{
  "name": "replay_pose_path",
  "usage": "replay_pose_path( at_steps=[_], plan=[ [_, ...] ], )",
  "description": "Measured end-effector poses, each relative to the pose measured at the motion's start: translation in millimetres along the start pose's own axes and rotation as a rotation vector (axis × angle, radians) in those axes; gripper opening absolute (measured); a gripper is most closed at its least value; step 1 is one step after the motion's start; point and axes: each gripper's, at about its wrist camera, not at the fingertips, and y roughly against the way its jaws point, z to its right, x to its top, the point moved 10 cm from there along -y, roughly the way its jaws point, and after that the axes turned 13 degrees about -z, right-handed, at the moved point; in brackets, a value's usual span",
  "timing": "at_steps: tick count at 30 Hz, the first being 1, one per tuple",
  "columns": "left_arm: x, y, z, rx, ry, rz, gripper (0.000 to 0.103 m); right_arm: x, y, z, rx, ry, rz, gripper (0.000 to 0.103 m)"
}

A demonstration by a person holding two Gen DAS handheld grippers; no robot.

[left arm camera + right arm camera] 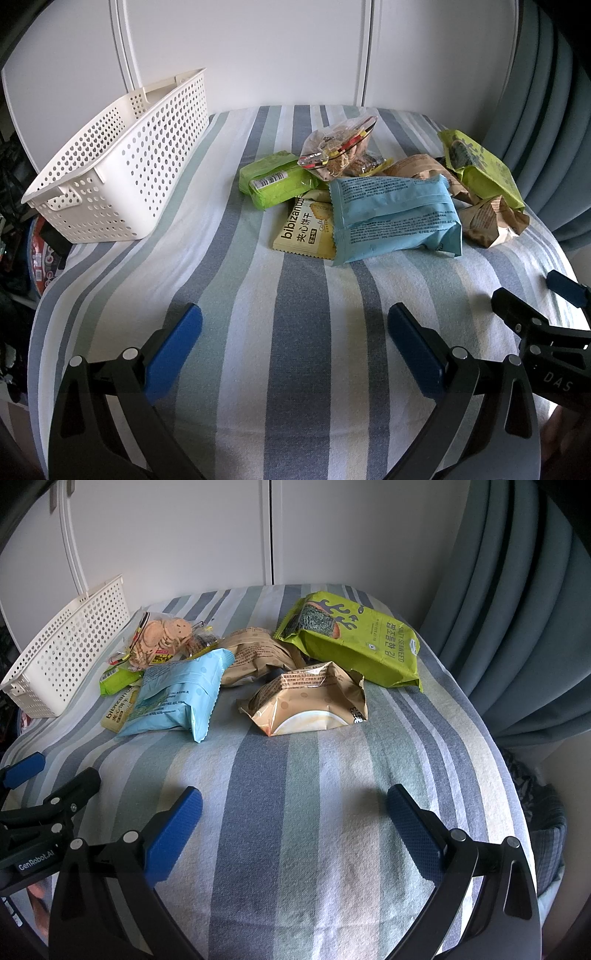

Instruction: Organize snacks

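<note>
Only from the right wrist, seaweed bag (354,642) front; both grippers' jaws apart, nothing between them.

Left gripper (294,332) low over striped cloth (295,302), jaws wide apart, nothing between the blue pads (173,347). White perforated basket (122,162) at far left on the cloth, empty as far as visible. Snack pile centre-right: light blue packet (395,218) in front, overlapping yellow biscuit packet (303,232); green packet (273,179) behind; clear bag of crackers (340,147) on top; brown bags (480,210) and green seaweed pack (480,166) to the right. Right gripper (535,306) at the right edge, only partly in view
</note>
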Motion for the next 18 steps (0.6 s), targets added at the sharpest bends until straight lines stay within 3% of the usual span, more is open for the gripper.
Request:
replay_pose_path(
  at_steps=[18],
  plan=[
    [0.1, -0.7, 1.1, 0.003, -0.001, 0.002, 0.101, 1.1, 0.1, 0.1, 0.0, 0.0, 0.001, 0.098]
  ],
)
